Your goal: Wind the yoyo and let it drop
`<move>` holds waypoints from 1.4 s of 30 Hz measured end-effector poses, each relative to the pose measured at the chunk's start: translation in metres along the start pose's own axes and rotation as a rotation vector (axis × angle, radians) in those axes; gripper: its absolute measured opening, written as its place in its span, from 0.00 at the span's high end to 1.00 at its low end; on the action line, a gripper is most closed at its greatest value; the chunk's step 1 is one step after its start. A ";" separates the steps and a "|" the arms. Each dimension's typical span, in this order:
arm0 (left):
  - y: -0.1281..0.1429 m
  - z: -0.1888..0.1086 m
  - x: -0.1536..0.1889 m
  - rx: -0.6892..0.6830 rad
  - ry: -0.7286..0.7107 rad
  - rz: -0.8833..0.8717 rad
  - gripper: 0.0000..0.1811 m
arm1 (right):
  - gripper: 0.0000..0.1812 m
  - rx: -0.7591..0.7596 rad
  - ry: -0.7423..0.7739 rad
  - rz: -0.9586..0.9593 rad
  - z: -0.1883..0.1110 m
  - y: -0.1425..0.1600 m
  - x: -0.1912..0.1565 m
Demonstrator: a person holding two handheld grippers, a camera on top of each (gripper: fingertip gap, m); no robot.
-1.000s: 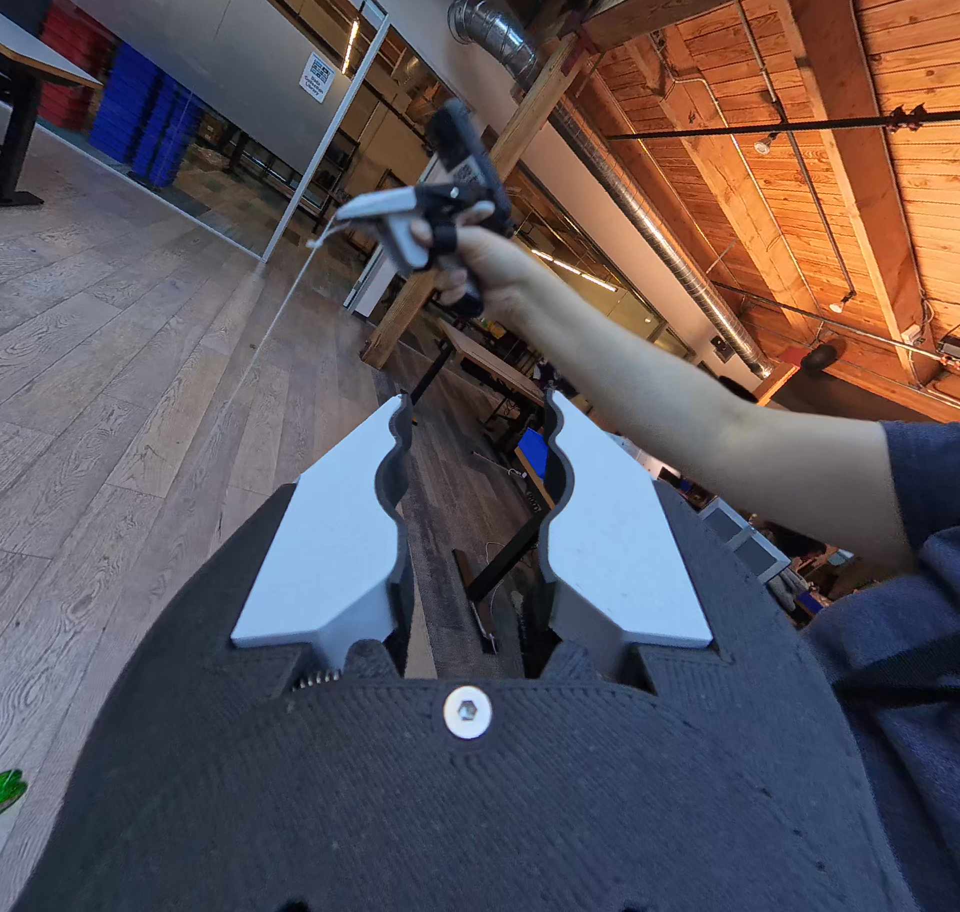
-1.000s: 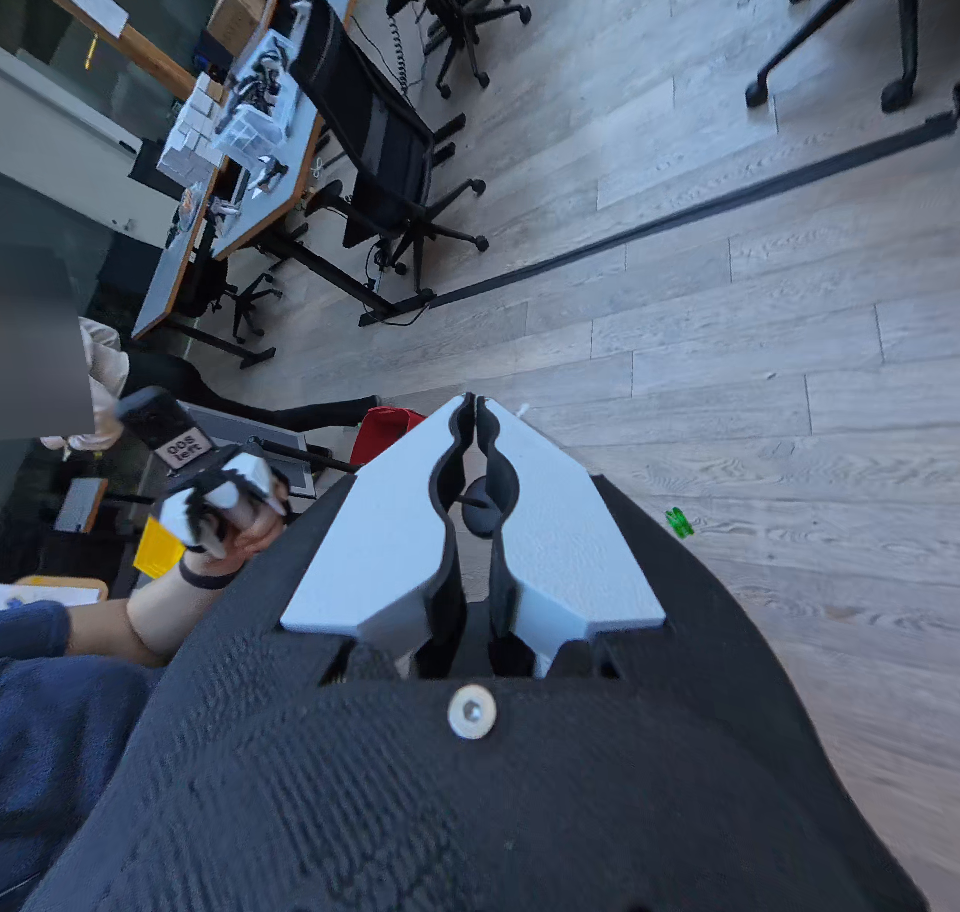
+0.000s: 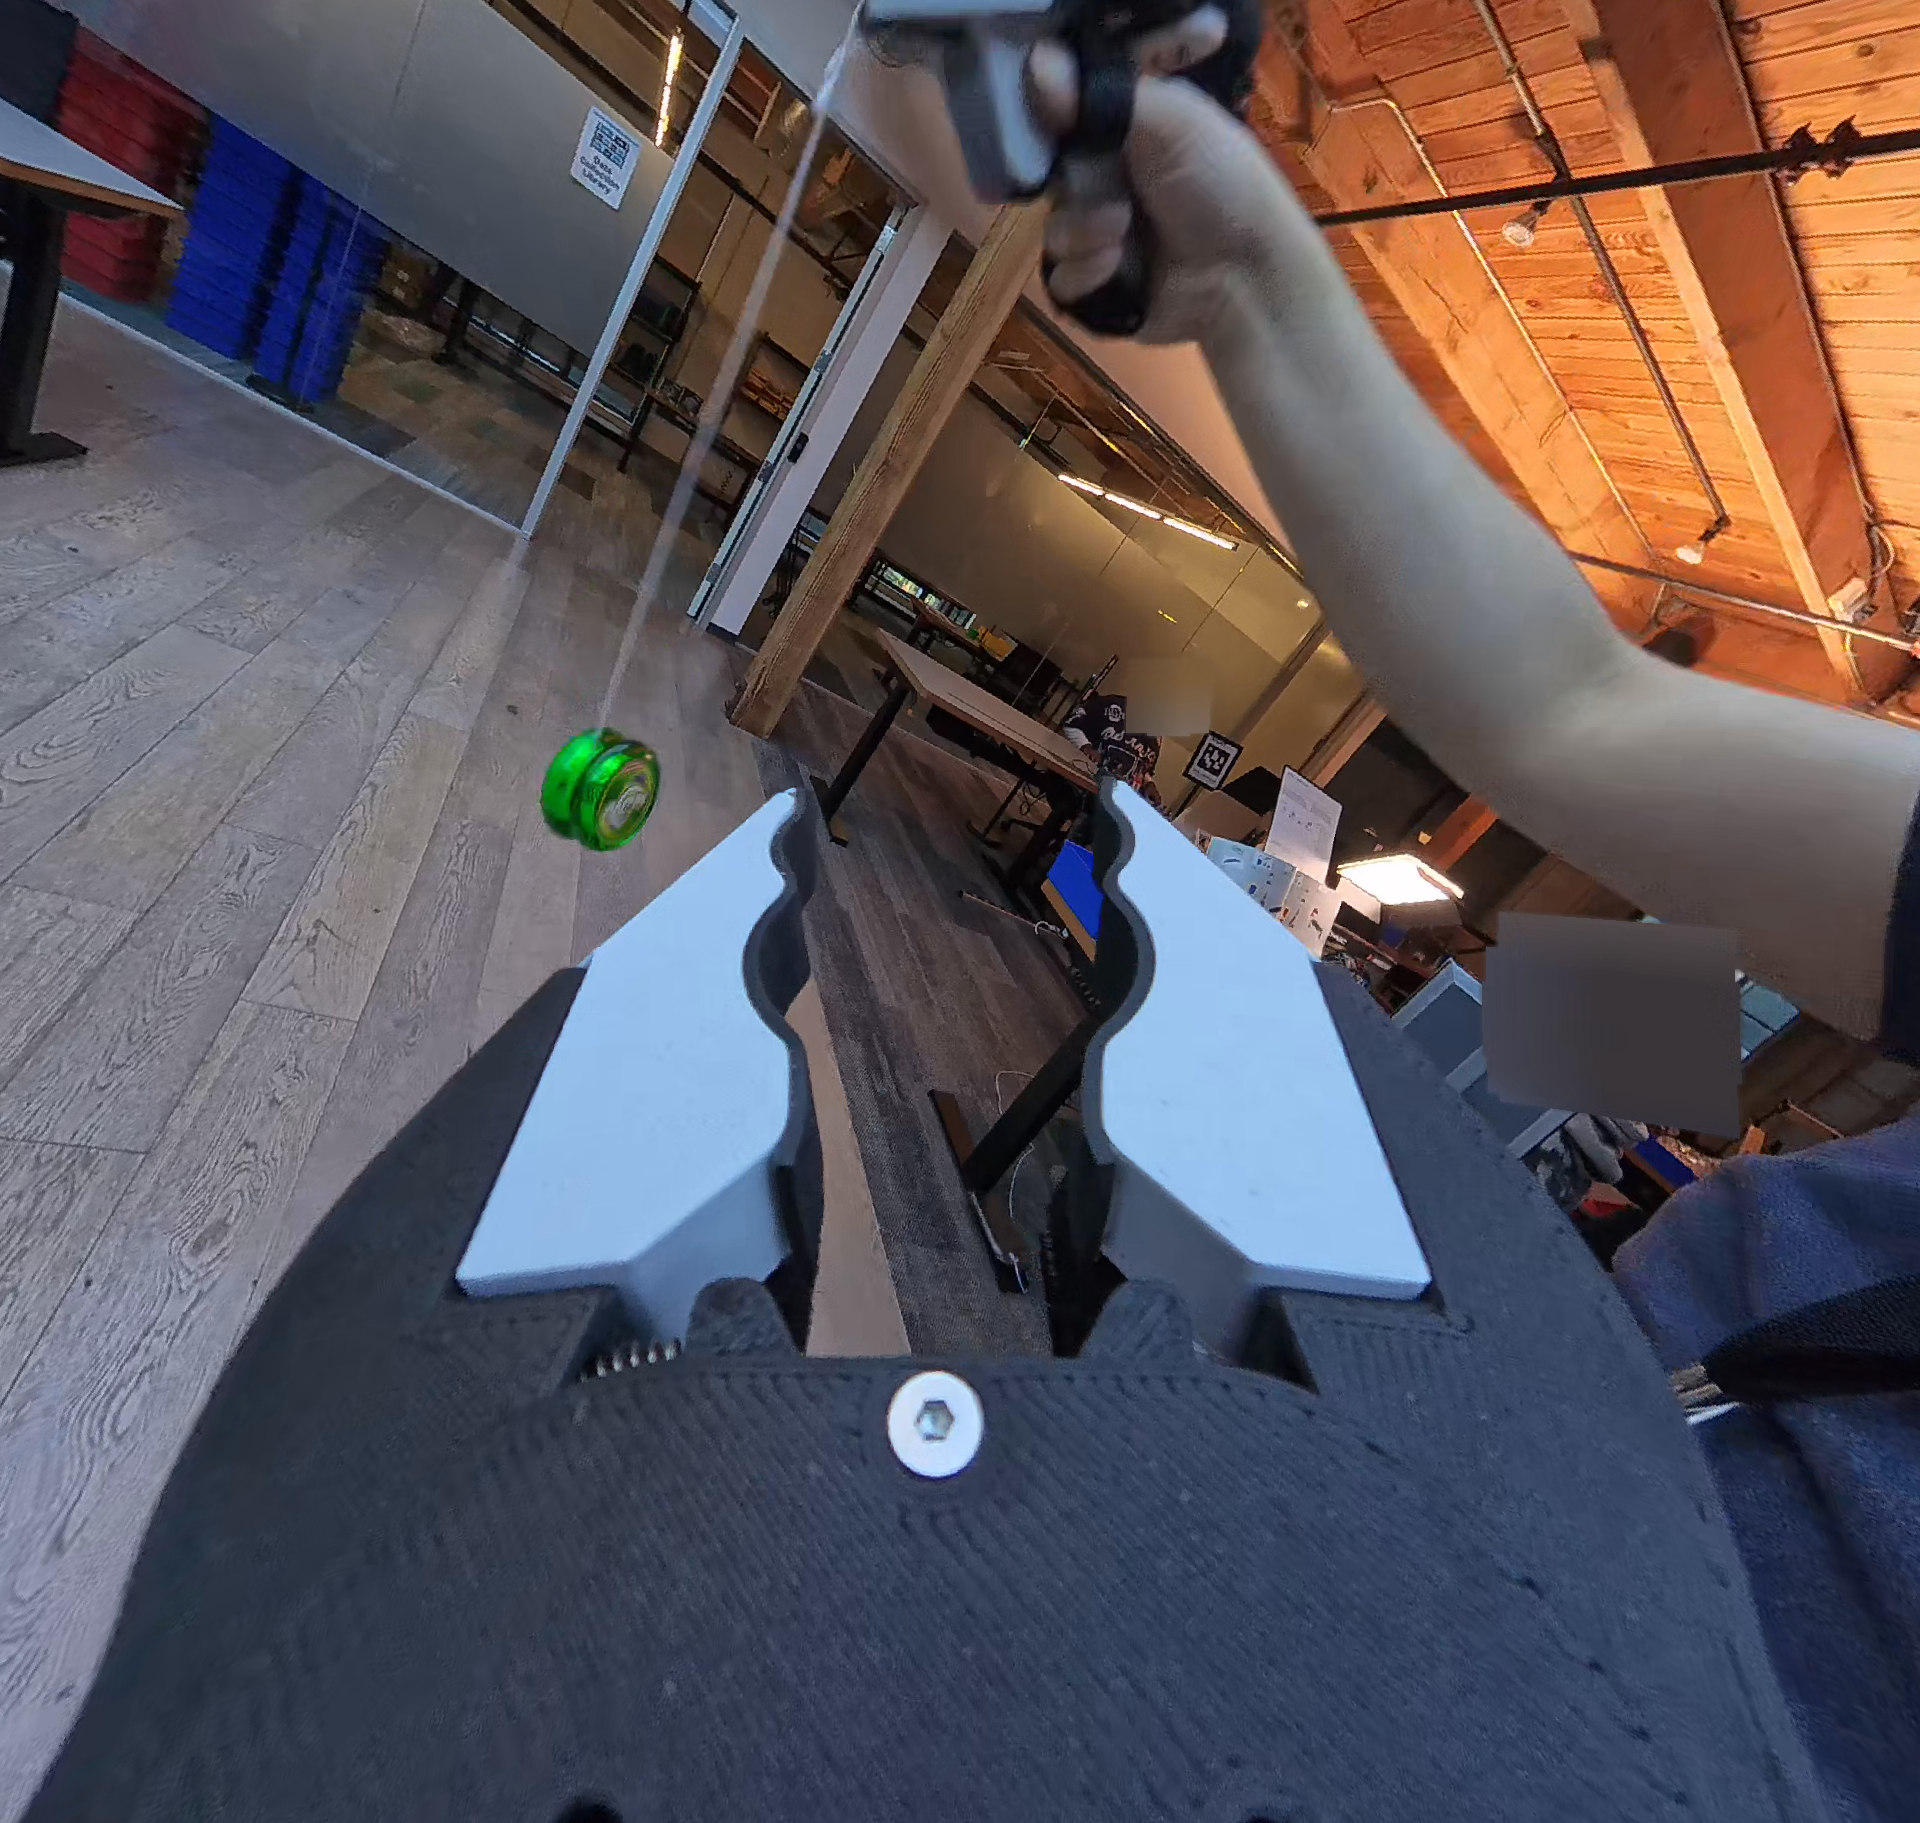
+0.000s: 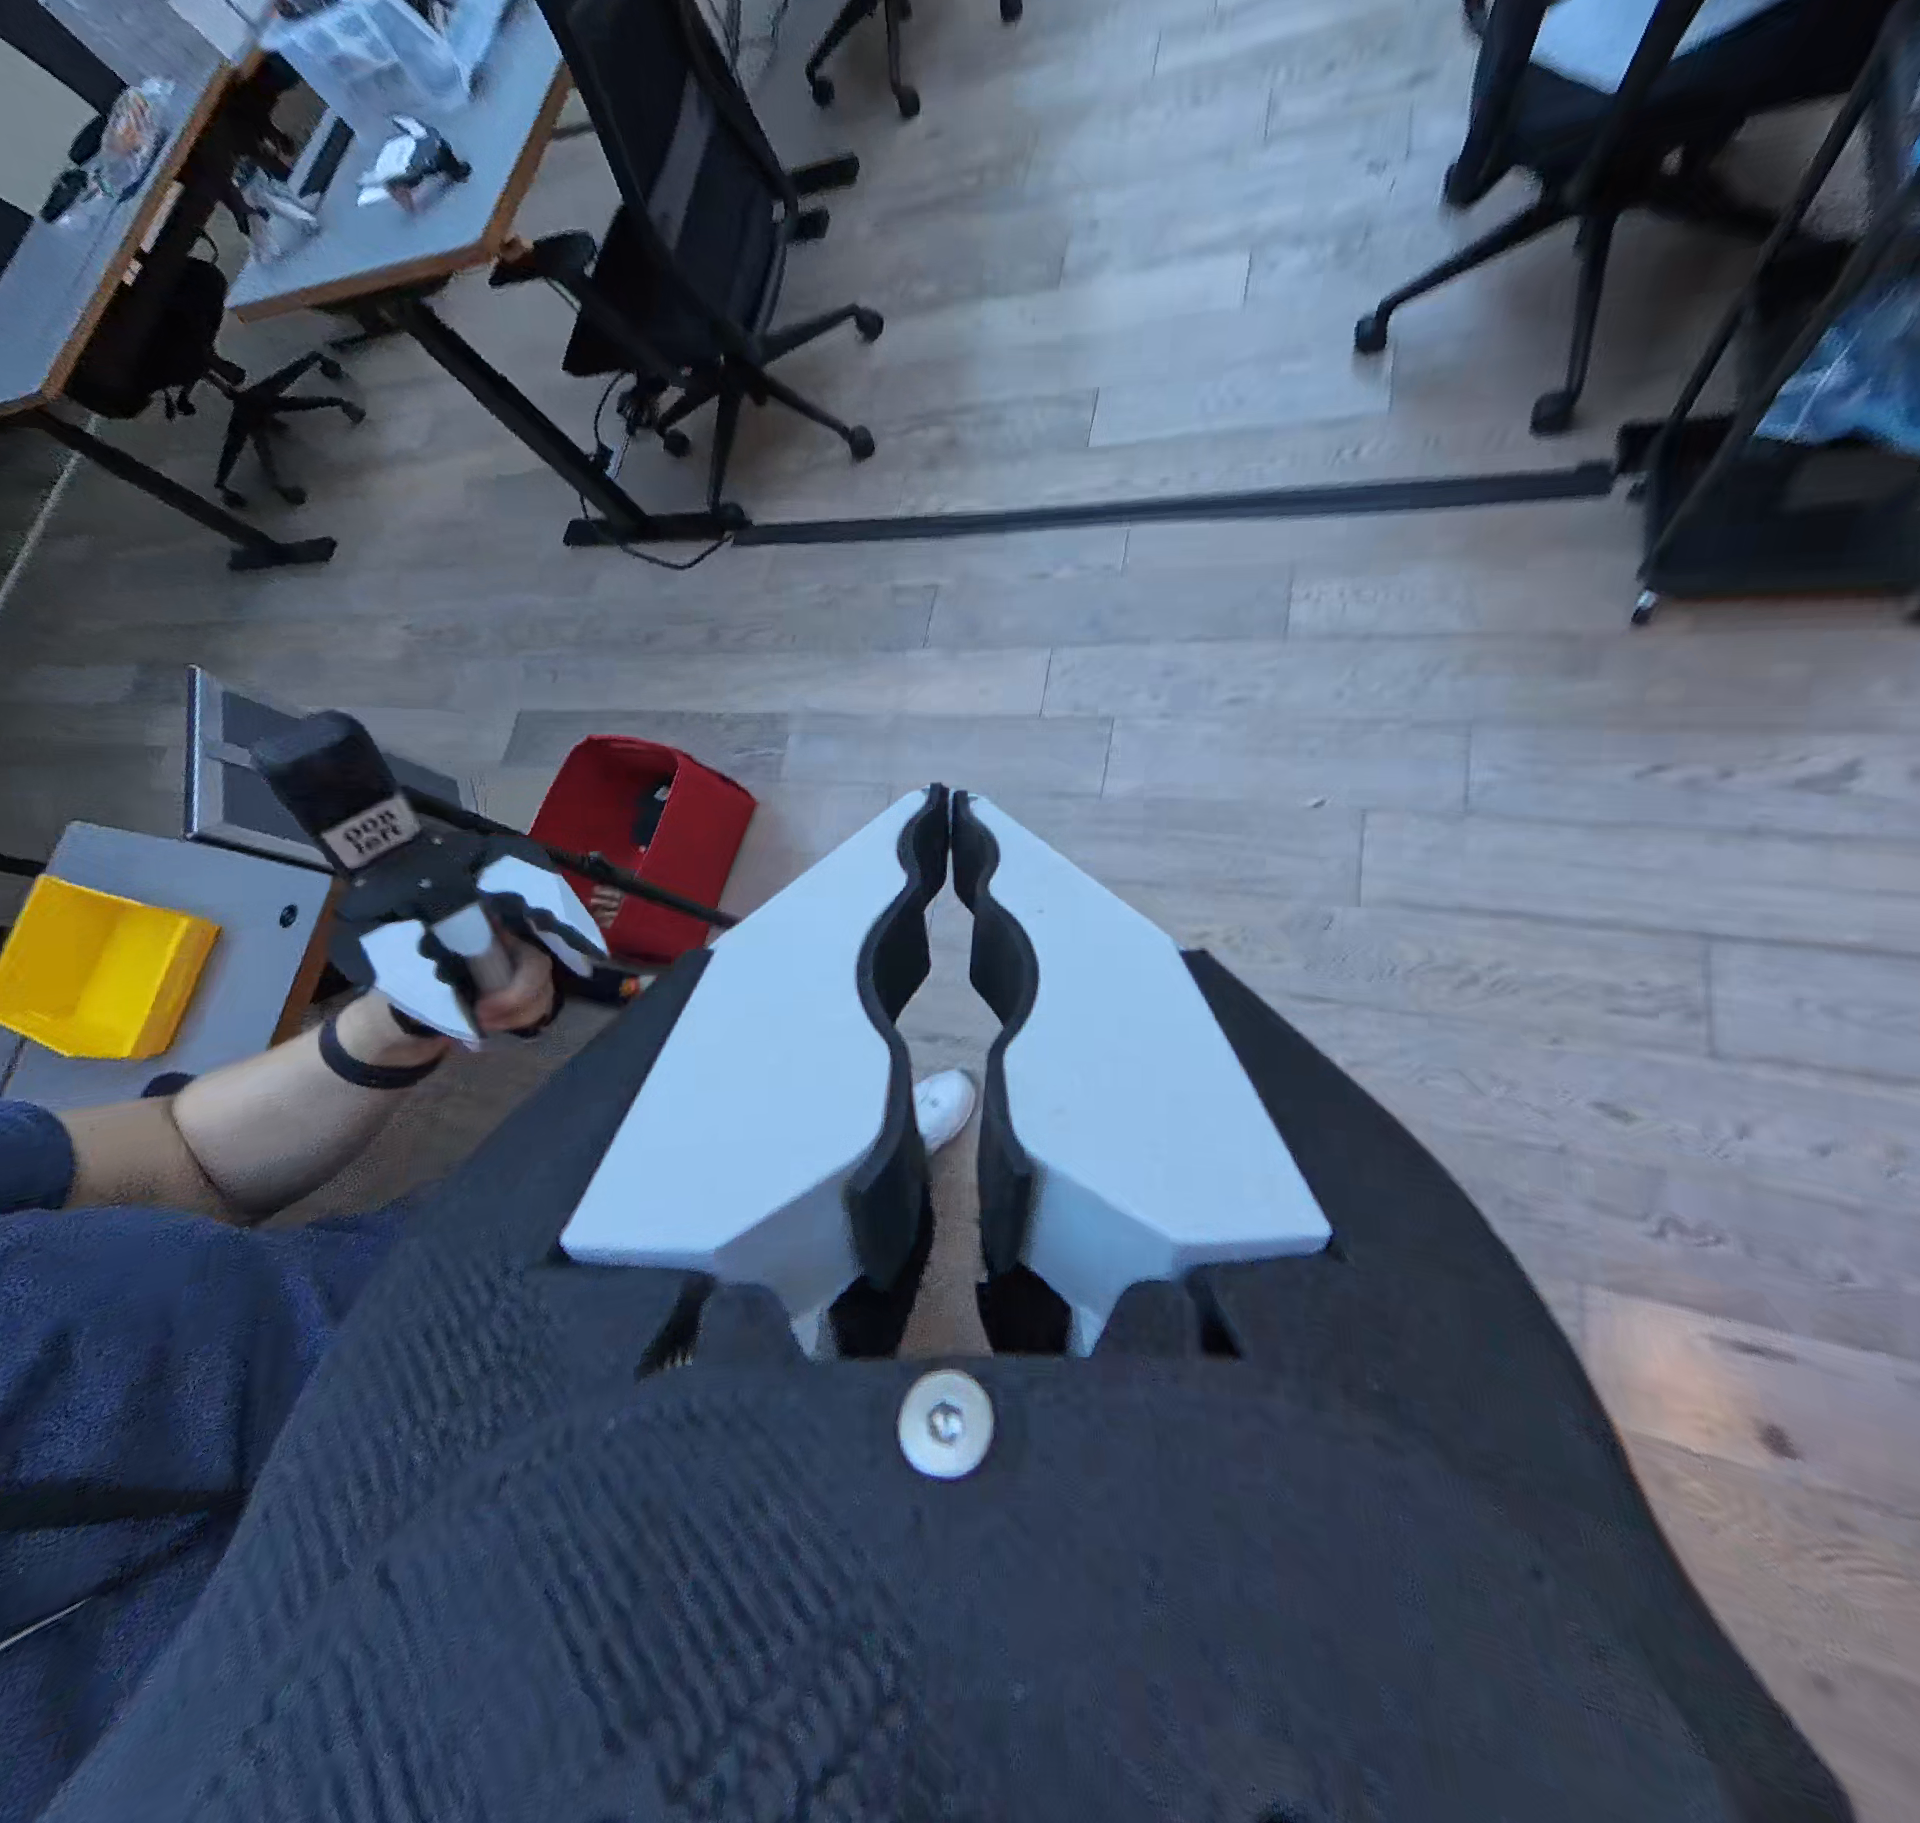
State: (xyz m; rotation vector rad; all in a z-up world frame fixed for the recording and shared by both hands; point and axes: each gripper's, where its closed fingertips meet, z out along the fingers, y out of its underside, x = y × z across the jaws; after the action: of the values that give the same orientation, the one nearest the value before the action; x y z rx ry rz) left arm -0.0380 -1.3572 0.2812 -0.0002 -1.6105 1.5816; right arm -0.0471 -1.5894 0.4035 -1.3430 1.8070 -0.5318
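A green translucent yoyo hangs in the air on a thin white string. The string runs up to my right gripper, held high at the top of the left wrist view. In its own view my right gripper is shut, tips together, and points down at the floor; the string and yoyo do not show there. My left gripper is open and empty, with the yoyo just left of its fingertips and apart from them. It also shows in the right wrist view, lower left.
Wood plank floor lies below. Desks and office chairs stand beyond a black floor strip. A red bin and a yellow bin sit at the left. A wooden post and a glass partition lie ahead. A white shoe shows below. Tip to tip, the grippers are about 25 cm apart.
The yoyo has come up from near the floor to the height of my left gripper's fingertips. My right gripper has moved higher, still shut. My left gripper stays open.
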 end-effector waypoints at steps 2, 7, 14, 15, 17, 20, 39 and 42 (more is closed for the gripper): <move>0.007 -0.002 -0.001 -0.012 -0.003 -0.017 0.71 | 1.00 -0.061 -0.049 0.097 0.045 0.060 0.022; 0.015 -0.007 -0.004 -0.020 -0.023 -0.039 0.71 | 1.00 -0.172 -0.111 0.330 0.145 0.194 0.060; 0.019 -0.010 -0.004 -0.027 -0.040 -0.041 0.71 | 1.00 -0.123 -0.185 0.457 0.179 0.227 0.064; 0.020 -0.011 -0.005 -0.024 -0.041 -0.047 0.71 | 1.00 -0.116 -0.176 0.442 0.173 0.216 0.064; 0.021 -0.012 -0.007 -0.019 -0.042 -0.059 0.71 | 1.00 -0.111 -0.161 0.377 0.156 0.186 0.059; 0.023 -0.010 -0.008 -0.017 -0.039 -0.069 0.71 | 1.00 0.045 -0.270 0.298 0.099 0.068 0.013; -0.015 -0.007 0.009 0.026 -0.023 0.027 0.71 | 1.00 0.178 0.280 -0.441 -0.129 -0.202 -0.126; -0.007 -0.008 0.007 0.010 -0.022 0.007 0.71 | 1.00 -0.051 0.211 -0.341 -0.022 -0.094 -0.055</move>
State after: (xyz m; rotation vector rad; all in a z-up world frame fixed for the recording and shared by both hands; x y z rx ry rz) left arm -0.0342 -1.3478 0.2899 0.0169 -1.6212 1.6001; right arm -0.0023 -1.5733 0.5045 -1.6977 1.7723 -0.8405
